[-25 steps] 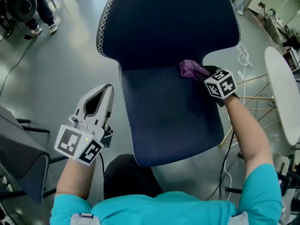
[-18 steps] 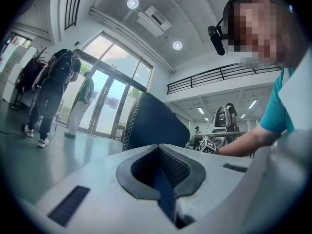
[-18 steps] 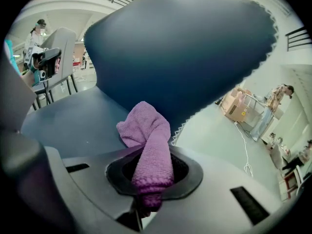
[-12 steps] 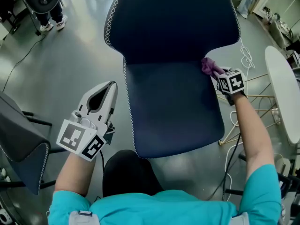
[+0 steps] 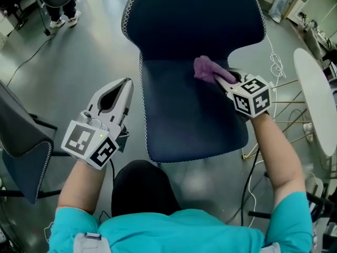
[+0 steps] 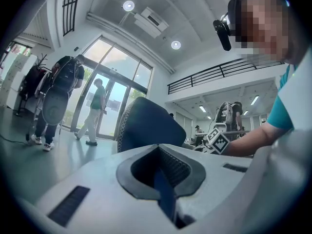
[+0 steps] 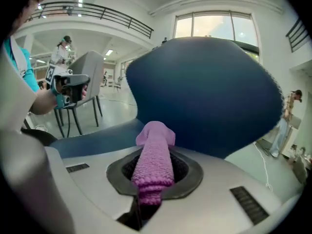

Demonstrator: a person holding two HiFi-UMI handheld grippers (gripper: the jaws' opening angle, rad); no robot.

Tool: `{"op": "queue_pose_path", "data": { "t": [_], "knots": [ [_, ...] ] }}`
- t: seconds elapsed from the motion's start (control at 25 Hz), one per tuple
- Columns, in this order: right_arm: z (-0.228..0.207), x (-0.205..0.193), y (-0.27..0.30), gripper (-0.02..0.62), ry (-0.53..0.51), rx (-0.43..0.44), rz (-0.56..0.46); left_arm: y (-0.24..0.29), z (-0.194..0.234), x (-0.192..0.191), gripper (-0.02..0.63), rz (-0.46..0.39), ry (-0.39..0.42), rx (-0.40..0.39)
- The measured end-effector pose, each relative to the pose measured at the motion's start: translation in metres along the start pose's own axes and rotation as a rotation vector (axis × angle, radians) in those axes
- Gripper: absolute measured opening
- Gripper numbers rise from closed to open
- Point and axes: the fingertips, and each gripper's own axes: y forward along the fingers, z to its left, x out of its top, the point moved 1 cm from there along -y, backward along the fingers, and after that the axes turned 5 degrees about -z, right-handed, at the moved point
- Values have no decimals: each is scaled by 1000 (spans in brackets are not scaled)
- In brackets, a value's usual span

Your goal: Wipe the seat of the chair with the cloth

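Purple knit cloth [image 5: 208,68] is pinched in our right gripper [image 5: 223,80], with its bunched end pressed on the rear of the navy seat [image 5: 184,115] near the backrest [image 5: 195,20]. We read that as mid-wipe. Our left gripper [image 5: 125,86] hangs off the seat's left edge, jaws pressed together on nothing, probably parked clear. No readable writing, only square markers on the cubes.
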Motion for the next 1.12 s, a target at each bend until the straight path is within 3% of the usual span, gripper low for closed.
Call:
{"op": "queue_pose_path", "data": {
  "t": [0.28, 0.52, 0.84, 1.12],
  "knots": [
    [126, 40, 34, 46, -78, 241, -52, -26, -3, 4, 2, -12, 14, 35],
    [188, 54, 58, 46, -117, 335, -54, -46, 12, -8, 2, 14, 5, 84],
    [218, 30, 89, 46, -199, 380, 51, -47, 21, -9, 2, 10, 7, 101],
    [211, 14, 100, 45, -220, 380, 110, -32, 23, -13, 2, 14, 2, 92]
  ]
}}
